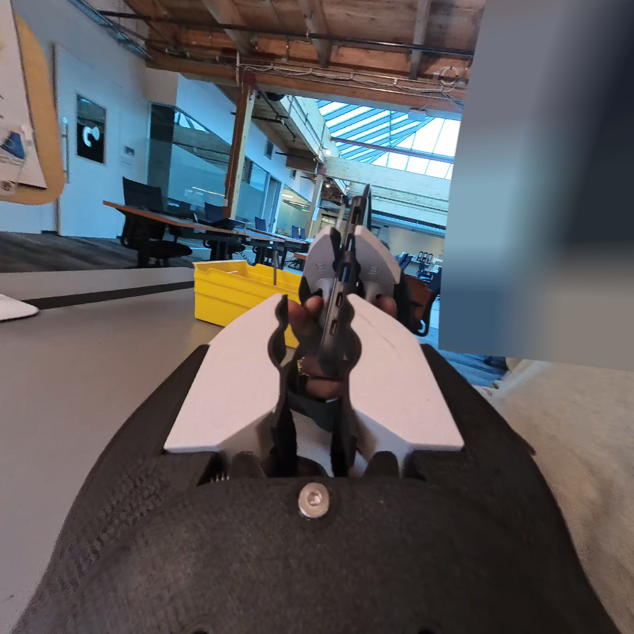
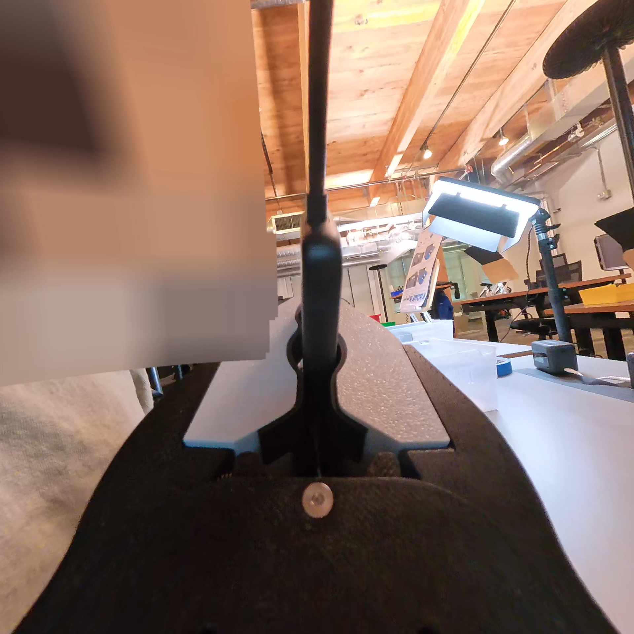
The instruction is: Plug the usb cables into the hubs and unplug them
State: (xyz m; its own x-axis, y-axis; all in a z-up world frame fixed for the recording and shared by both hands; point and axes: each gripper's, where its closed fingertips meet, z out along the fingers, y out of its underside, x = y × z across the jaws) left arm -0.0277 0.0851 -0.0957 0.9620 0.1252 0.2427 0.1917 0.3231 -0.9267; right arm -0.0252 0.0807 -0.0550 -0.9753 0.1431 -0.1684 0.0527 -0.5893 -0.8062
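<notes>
A long dark usb hub [image 1: 338,305] is held up off the table, edge-on, with a row of ports along its side. My left gripper [image 1: 319,302] has its jaws apart around the hub's near end. The hub rests against the right-hand pad [image 1: 356,346], with a gap on the left side. My right gripper [image 1: 347,228] points upward just beyond, one finger on each side of the hub. In the right wrist view my right gripper [image 2: 319,315] is shut on the hub [image 2: 320,274]. A black cable [image 2: 317,103] rises from the hub's top out of frame. A hand [image 1: 302,319] shows behind.
A yellow bin [image 1: 233,291] stands on the grey table [image 1: 103,360] behind the grippers. On the white table [image 2: 566,446] are clear plastic containers [image 2: 456,360], a blue tape roll [image 2: 504,365] and a small grey device [image 2: 552,355]. A person's light garment [image 1: 583,446] is close on the right. Both grippers' tips are close together, under 4 cm apart.
</notes>
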